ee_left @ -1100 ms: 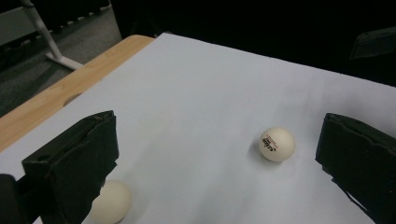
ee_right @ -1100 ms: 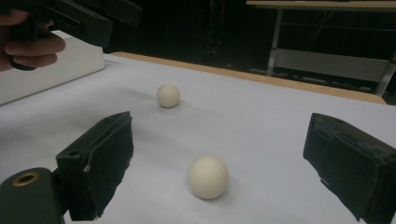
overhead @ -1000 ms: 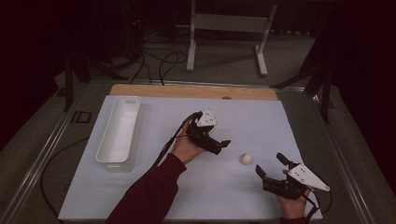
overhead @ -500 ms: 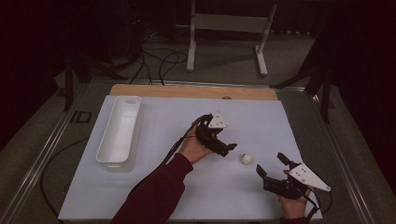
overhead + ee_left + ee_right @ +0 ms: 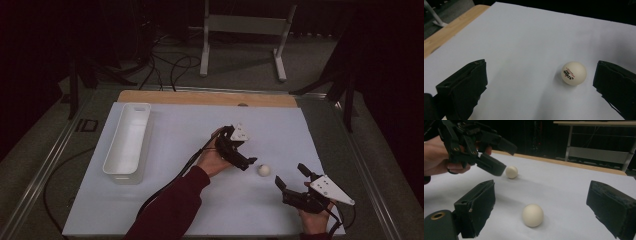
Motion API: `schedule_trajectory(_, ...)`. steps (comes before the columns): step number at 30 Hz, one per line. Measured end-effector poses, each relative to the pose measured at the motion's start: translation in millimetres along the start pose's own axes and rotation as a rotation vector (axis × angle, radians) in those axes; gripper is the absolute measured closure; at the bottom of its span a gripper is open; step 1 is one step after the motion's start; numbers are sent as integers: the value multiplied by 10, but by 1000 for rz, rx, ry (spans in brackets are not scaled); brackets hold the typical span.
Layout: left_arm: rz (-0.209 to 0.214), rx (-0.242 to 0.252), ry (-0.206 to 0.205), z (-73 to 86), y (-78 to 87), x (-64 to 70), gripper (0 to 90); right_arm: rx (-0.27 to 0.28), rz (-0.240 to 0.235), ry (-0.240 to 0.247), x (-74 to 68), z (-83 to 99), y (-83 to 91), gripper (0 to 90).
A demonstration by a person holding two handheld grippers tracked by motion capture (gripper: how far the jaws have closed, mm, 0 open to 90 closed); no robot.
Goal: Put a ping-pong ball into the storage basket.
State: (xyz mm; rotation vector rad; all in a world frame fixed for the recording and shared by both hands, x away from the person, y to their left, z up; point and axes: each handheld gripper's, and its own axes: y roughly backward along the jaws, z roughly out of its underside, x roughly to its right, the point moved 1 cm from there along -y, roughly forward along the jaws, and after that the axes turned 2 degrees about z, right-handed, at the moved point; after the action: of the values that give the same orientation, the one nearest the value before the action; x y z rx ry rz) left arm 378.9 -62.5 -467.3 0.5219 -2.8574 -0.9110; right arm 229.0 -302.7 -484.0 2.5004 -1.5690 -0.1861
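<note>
White tray [image 5: 126,142] at left of the white sheet [image 5: 165,200]; nothing visible inside it. Left gripper [image 5: 248,163]: jaws wide, holding nothing, tips just beside a white ball [image 5: 263,170], which lies between the jaws nearer one of them, not touching, printed mark facing the gripper's camera. Round, no long axis. Right gripper [image 5: 290,177]: jaws wide, nothing held; second ball [image 5: 532,215] on the sheet between them.

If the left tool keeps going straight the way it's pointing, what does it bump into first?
Probably the white ball. It sits on the white mat just ahead of the left tool, between its open jaws but nearer one jaw, so that jaw may touch it first.
</note>
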Motion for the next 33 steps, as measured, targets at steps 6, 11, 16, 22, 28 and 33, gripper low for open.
schedule_trajectory(6,19,-7,-1,0,-97,35,1,4,7,-1,10,-2,6,82)
schedule_trajectory(11,26,-6,11,14,-168,40,1,4,7,0,11,-2,5,82)
schedule_trajectory(16,37,-11,19,31,-246,59,1,3,9,-1,6,-3,3,82)
schedule_trajectory(22,56,-18,28,42,-339,109,1,3,9,0,6,-2,2,82)
schedule_trajectory(28,73,-32,30,54,-420,155,1,4,8,-1,10,-2,2,82)
schedule_trajectory(33,85,-36,39,70,-473,174,1,3,8,0,11,-2,1,82)
